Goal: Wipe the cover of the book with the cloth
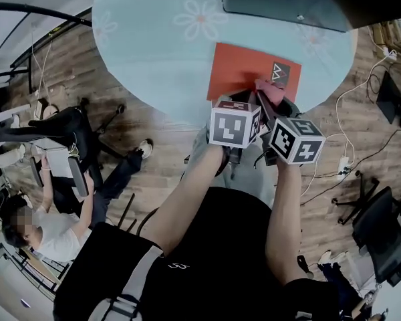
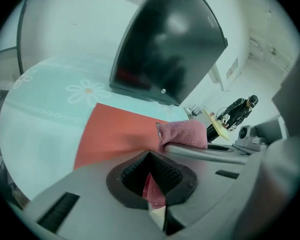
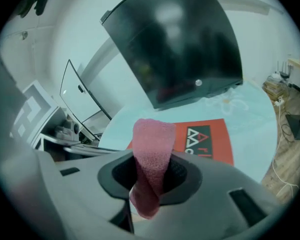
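Observation:
A red book (image 1: 244,69) lies flat near the front edge of the round pale-blue table (image 1: 154,52). My left gripper (image 1: 232,103) sits at the book's near edge. In the left gripper view (image 2: 154,194) its jaws are closed, with a sliver of the book's red cover and white pages (image 2: 153,190) pinched between them. My right gripper (image 1: 270,97) is just to the right, shut on a pink cloth (image 1: 270,89). The cloth (image 3: 151,154) sticks up from the jaws above the book's (image 3: 210,136) near part. The left gripper view also shows the cloth (image 2: 185,133).
A dark monitor (image 1: 287,2) stands on the table just beyond the book and leans over it (image 2: 170,44). A person (image 1: 53,206) sits on the wood floor at the left. Black chairs (image 1: 381,233) and cables (image 1: 351,99) are on the right.

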The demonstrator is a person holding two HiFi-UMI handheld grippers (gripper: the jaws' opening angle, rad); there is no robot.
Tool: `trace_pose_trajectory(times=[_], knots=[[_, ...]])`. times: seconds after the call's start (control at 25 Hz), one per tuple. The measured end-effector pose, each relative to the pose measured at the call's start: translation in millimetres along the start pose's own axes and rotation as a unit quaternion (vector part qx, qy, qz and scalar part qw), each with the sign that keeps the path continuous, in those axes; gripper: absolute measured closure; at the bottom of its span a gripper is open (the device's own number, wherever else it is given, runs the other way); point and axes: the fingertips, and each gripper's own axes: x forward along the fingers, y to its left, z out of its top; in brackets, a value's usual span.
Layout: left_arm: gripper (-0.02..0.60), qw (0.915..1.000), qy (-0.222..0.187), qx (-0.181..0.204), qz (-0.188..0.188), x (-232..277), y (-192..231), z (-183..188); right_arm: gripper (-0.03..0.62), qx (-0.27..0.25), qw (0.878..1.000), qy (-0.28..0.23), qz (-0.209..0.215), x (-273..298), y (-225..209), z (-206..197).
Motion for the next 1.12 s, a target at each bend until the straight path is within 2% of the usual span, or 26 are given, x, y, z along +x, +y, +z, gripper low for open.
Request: trace_pose_trajectory(times=[0.24,0.56,0.76,1.12], knots=[[0.568,0.9995,-0.01,-0.028,0.009,-32.2,58.6,5.5,0.497,-0.018,1.0,0.012,0.02,37.6,54.6,-1.7],[0.568,0.9979,-0.002,-0.059,0.027,-48.0,108.4,-8.6,0.497,-0.035,0.998,0.045,0.025,71.8,90.7,-21.8],[0.568,0.9972,0.01,-0.067,0.032,-45.3,117.4,-18.5,0.497,-0.03,0.998,0.059,0.019,81.2,90.4,-33.9],[0.568,0.9974,0.027,-0.063,0.023,-31.9,103.6,-25.8,0.497,-0.01,0.998,0.055,0.011,75.7,71.4,-38.8]])
